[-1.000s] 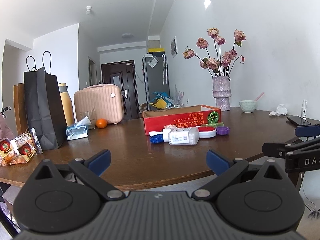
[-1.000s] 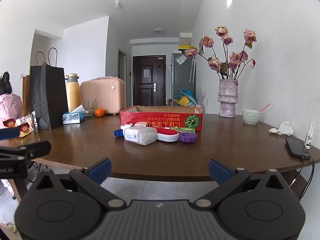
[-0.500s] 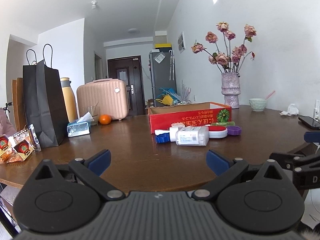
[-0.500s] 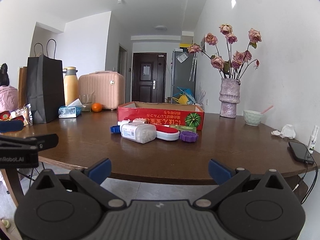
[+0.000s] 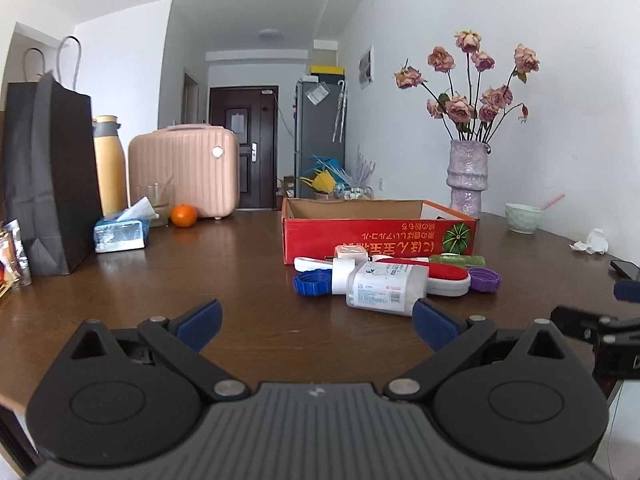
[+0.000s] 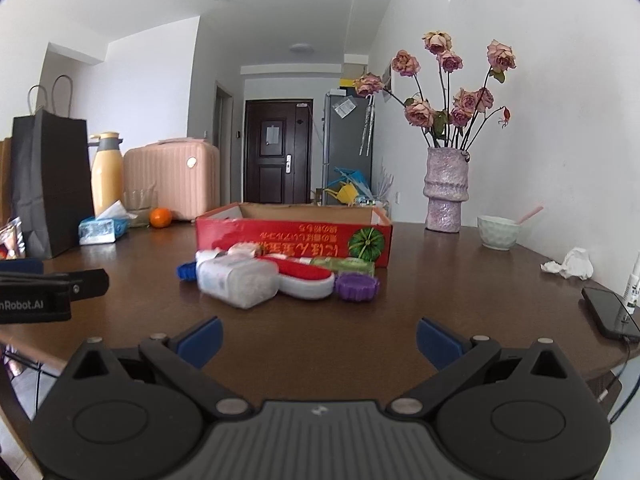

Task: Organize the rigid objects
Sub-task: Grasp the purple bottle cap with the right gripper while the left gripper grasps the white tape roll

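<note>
Two grippers in view, both spread wide and holding nothing: left gripper (image 5: 316, 320) and right gripper (image 6: 319, 340), both low over the near edge of the desk (image 5: 224, 280).

Progress: none visible. Red cardboard box (image 5: 380, 228) near mid-desk, open top, interior appears bare from this low angle; floor of box not seen, so cannot confirm. All loose items outside it, clustered against its near wall: white plastic bottle (image 5: 384, 288) on its side, blue cap (image 5: 312, 283) touching the bottle's neck end, red-and-white case (image 5: 446, 278) just behind the bottle, purple cap (image 5: 485, 279) beside the case, green stick (image 5: 456, 260) against the box wall, white charger (image 5: 352, 253) and cord behind. Judged remaining: every item yet to go into the box.

Surroundings: black paper bag (image 5: 48, 176) and tissue pack (image 5: 120, 234) toward left edge; orange (image 5: 184, 215), yellow flask (image 5: 107, 164), pink case (image 5: 184, 172) toward far left; vase of flowers (image 5: 468, 176), bowl (image 5: 522, 218), crumpled tissue (image 5: 592, 242) and phone (image 6: 608, 312) along right edge.

Obstructions: bare desk between grippers and the cluster. Items packed touching; likely nudging of neighbours on pickup.
</note>
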Available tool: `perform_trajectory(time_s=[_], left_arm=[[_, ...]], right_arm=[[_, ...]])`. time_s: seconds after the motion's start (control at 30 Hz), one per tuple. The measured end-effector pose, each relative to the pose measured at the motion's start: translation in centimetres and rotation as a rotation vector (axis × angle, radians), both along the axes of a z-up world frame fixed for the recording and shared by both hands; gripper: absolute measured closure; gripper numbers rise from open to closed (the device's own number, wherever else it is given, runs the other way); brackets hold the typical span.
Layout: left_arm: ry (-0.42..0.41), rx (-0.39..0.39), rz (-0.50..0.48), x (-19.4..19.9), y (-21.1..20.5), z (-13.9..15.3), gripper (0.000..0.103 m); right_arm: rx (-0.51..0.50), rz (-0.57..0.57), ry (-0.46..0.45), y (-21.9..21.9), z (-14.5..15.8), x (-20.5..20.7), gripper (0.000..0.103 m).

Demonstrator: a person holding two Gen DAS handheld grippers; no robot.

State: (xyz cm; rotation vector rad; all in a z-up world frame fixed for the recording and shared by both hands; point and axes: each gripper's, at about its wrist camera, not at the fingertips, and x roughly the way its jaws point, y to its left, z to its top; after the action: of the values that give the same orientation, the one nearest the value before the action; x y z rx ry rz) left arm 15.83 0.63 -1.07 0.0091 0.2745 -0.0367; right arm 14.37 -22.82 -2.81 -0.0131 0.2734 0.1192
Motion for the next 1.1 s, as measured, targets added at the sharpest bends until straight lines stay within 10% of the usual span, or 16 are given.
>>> perform_trajectory(time_s=[0.2,0.37,0.53,0.77,1.1], left_arm=[[0.094,0.141,-0.004,6.5,-0.2,-0.1,0.0],[0.171,0.04,-0.068,11.9,1.3,0.7,0.0],[0.207,-0.054,-0.082,17.2,1.4,1.3,0.04],[0.267,-0.028,-0.13,20.7,0.0,0.5,0.04],[0.348,-0.066,-0.128,21.2,0.1,-0.9,0.078]], right_arm=[[0.059,0.038,0.078,-1.3,1.0,7.7,0.0],[0.116,0.034,0.105,-3.3,0.7,13.0,0.0],[0.065,0.018,0.194,-3.4,0.6,17.2,0.0],[0.022,0.034,0.229,-3.1,-0.3,20.0,0.005],[0.052,0.044,0.282,-4.0,-1.4,22.0,0.025]])
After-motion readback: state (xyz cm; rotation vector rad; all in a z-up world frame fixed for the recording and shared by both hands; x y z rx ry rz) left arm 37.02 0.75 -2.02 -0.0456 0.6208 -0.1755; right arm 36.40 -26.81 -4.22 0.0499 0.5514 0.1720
